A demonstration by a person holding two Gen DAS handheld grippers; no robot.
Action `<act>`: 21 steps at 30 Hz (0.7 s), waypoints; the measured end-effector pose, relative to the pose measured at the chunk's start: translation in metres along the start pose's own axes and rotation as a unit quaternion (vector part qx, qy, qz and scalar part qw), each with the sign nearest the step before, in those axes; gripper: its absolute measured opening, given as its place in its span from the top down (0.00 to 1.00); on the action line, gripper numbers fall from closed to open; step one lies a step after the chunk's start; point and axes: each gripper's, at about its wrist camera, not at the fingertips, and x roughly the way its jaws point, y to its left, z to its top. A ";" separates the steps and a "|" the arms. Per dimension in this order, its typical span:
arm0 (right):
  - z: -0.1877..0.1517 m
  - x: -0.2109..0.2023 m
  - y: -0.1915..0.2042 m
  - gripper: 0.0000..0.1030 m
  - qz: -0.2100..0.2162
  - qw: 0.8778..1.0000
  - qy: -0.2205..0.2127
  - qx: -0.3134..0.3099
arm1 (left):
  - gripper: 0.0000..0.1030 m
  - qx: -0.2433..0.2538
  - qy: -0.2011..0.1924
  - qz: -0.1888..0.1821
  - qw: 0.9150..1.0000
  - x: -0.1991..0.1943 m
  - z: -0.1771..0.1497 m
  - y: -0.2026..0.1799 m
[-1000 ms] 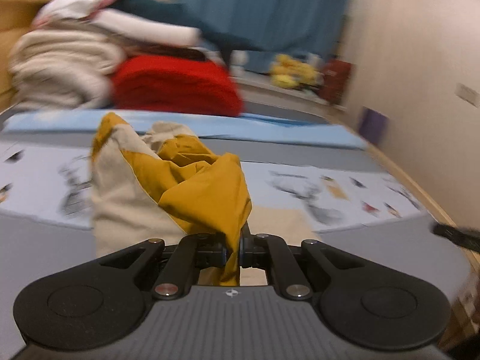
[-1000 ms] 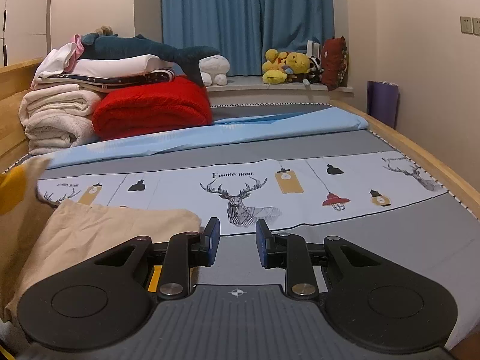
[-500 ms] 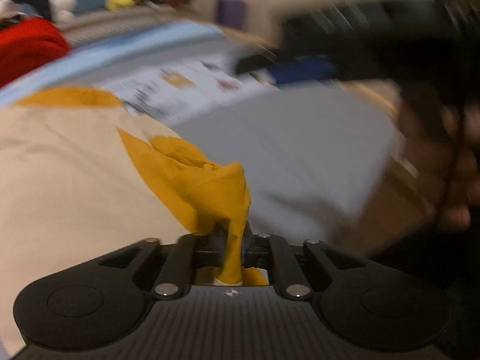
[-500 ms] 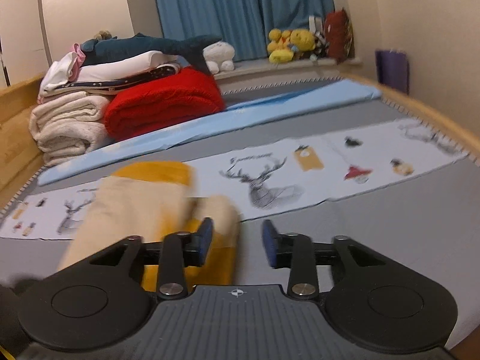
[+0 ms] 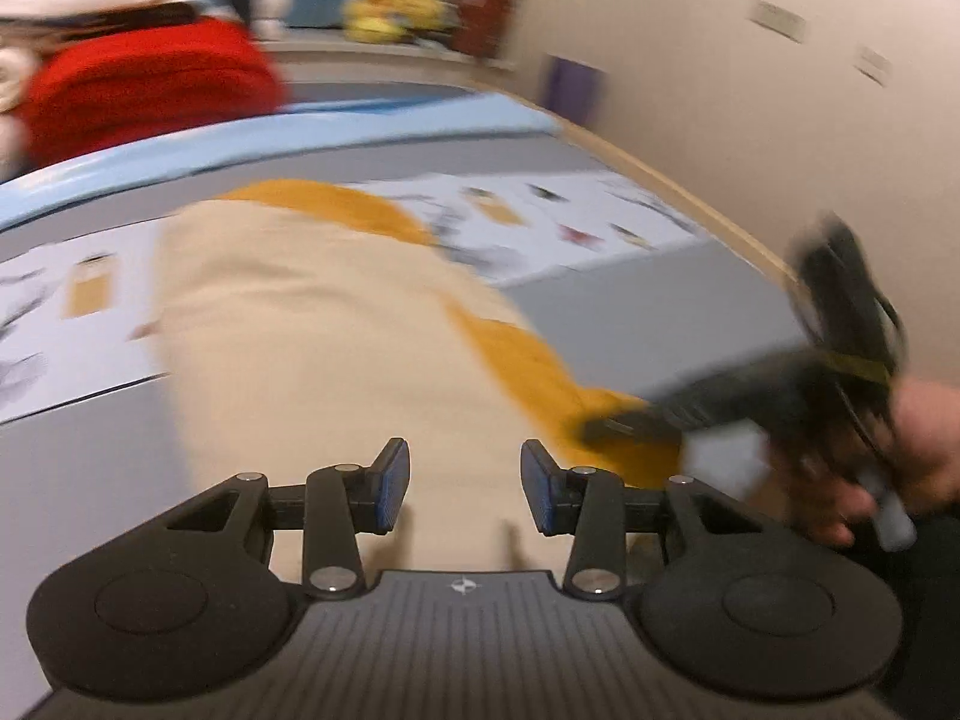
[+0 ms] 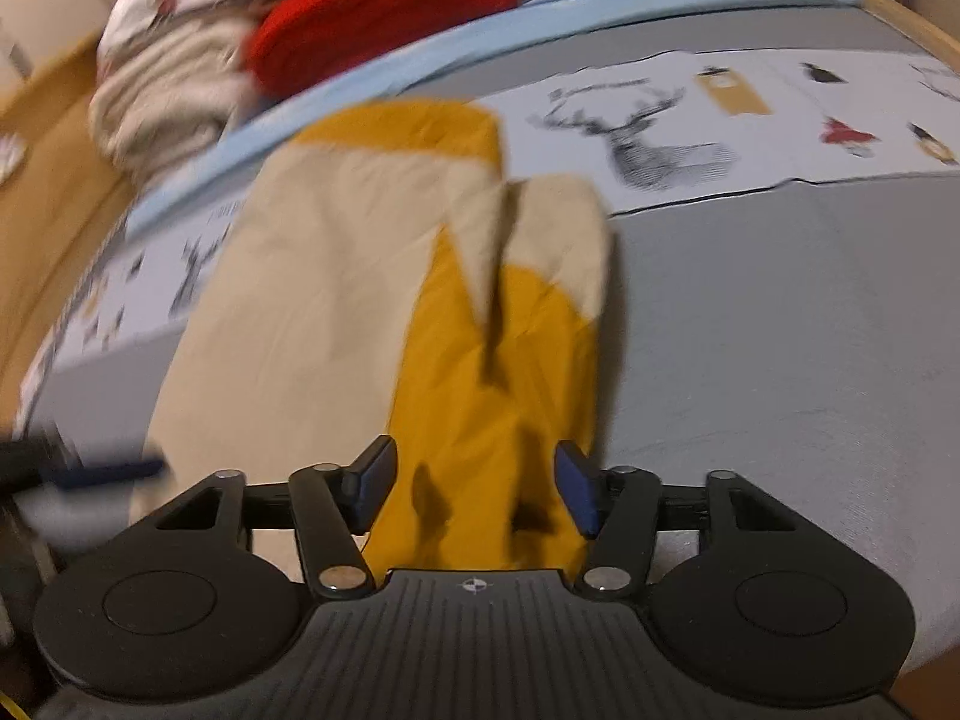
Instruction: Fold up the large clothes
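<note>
Lying flat on the bed [image 6: 780,312], the beige-and-mustard garment [image 6: 336,276] fills the centre of both wrist views. Left claw [image 5: 465,489]: jaws apart, just been opening, beige cloth beneath, nothing pinched. Right claw [image 6: 474,492]: jaws parted over the mustard section, just been closing; pads not pressing the cloth. In the left view the right claw appears at right, blurred, tip over the mustard edge, gripped by a hand [image 5: 900,450]. Upper left: red blanket [image 6: 384,6] and pale folded linens [image 6: 162,90], smeared by motion. No containers visible.
</note>
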 end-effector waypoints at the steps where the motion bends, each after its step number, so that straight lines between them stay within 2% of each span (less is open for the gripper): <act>1: -0.002 0.000 0.003 0.79 -0.006 1.000 0.005 -0.015 | 0.55 -0.011 -0.001 0.020 1.000 -0.003 0.005 0.011; 2: -0.003 -0.002 0.007 0.96 -0.007 0.999 0.002 -0.031 | 0.55 -0.021 -0.001 0.039 0.999 -0.005 0.004 0.019; 3: -0.003 -0.011 0.008 0.99 0.000 0.999 -0.014 -0.042 | 0.54 -0.033 0.002 0.056 0.998 -0.004 0.004 0.027; 5: -0.002 -0.038 0.002 1.00 0.026 0.996 -0.072 -0.033 | 0.54 -0.058 0.007 0.072 0.996 -0.003 0.013 0.036; 7: -0.004 -0.070 -0.013 1.00 0.051 0.991 -0.124 0.004 | 0.54 -0.075 0.012 0.066 0.995 0.001 0.018 0.047; 8: -0.007 -0.080 -0.023 1.00 0.044 0.990 -0.132 0.014 | 0.54 -0.076 0.015 0.062 0.995 0.000 0.018 0.049; 11: -0.016 -0.081 -0.044 1.00 0.015 0.995 -0.096 0.030 | 0.54 -0.060 0.031 0.054 0.996 0.003 0.016 0.048; 14: -0.021 -0.066 -0.046 1.00 -0.004 0.998 -0.056 0.004 | 0.54 -0.058 0.057 0.035 0.996 0.017 0.011 0.043; 16: -0.023 -0.055 -0.042 1.00 -0.011 0.999 -0.038 -0.012 | 0.54 -0.044 0.099 0.028 0.994 0.025 -0.004 0.038; 18: -0.022 -0.040 -0.037 1.00 -0.021 0.999 -0.012 -0.021 | 0.50 -0.002 0.169 0.062 0.984 0.051 -0.025 0.037; 19: -0.022 -0.033 -0.036 1.00 -0.026 0.999 0.004 -0.024 | 0.49 0.008 0.182 0.073 0.980 0.058 -0.031 0.037; 21: -0.024 -0.012 -0.034 1.00 -0.031 0.998 0.045 -0.037 | 0.49 0.017 0.178 0.073 0.981 0.058 -0.028 0.035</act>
